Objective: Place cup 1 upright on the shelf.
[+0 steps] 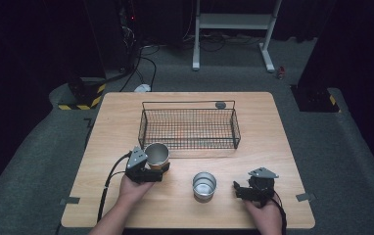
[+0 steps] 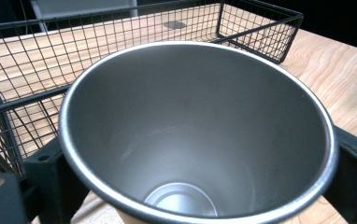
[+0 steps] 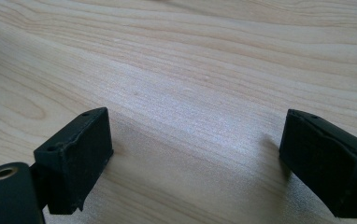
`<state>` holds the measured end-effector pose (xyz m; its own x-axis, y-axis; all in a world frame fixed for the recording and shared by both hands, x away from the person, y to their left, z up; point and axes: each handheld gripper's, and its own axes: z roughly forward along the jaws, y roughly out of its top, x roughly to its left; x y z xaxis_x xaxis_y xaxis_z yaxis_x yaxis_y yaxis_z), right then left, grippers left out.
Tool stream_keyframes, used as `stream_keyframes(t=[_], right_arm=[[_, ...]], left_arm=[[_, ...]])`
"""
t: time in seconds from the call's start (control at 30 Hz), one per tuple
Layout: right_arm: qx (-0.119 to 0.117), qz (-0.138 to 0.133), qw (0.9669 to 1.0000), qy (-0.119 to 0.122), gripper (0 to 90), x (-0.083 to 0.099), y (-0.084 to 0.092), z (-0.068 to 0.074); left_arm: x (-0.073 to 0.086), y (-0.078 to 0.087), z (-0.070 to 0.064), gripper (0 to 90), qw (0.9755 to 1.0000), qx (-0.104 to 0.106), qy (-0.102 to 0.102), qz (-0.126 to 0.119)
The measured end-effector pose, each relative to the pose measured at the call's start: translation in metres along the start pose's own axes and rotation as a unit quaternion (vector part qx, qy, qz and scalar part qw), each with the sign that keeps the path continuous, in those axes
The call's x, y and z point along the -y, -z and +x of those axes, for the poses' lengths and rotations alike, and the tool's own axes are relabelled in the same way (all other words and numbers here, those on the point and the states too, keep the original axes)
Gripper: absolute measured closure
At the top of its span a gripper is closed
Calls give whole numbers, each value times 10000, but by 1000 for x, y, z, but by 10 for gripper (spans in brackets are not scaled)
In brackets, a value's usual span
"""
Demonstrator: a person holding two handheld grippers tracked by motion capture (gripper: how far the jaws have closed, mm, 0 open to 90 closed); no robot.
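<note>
Left tool (image 1: pixel 161 169) clamps tall brushed-steel cup (image 1: pixel 156 154) on pale wooden counter (image 1: pixel 273 147), just before black wire basket (image 1: pixel 190 128). Right tool (image 1: pixel 238 190) gapes, empty, beside second, shorter steel cup (image 1: pixel 204 185).

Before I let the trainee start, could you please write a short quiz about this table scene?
1. Which claw has a metal cup between its jaws?
A. left claw
B. right claw
C. neither
2. True or false: a cup lies inside the wire basket.
3. How many cups stand on the table?

Key:
1. A. The right claw is open over bare wood.
2. False. No cup is in the wire basket.
3. Two: the metal cup at the left claw and a second cup standing free between the hands.
</note>
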<state>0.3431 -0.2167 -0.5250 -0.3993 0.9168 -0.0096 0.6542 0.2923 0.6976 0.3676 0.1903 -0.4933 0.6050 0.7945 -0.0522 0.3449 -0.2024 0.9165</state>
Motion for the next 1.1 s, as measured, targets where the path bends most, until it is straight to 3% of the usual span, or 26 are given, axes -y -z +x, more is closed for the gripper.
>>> stream_keyframes(t=[0.13,0.4,0.47,0.8,1.1], right_arm=[[-1,-1,10000,-1,91,0,0,0],[-1,-2,10000,-2,92,0,0,0],[-2,-1,10000,-4,91,0,0,0],[0,2,10000,-10,92,0,0,0],[-1,-1,10000,-4,92,1,1,0]], left_arm=[[2,3,0,141,9999,-130,-40,-90],[5,6,0,147,9997,-193,-65,-150],[4,9,2,147,9994,-239,15,-236],[-3,17,2,149,9991,-205,72,-375],[-13,21,-1,149,9988,-170,-28,-460]])
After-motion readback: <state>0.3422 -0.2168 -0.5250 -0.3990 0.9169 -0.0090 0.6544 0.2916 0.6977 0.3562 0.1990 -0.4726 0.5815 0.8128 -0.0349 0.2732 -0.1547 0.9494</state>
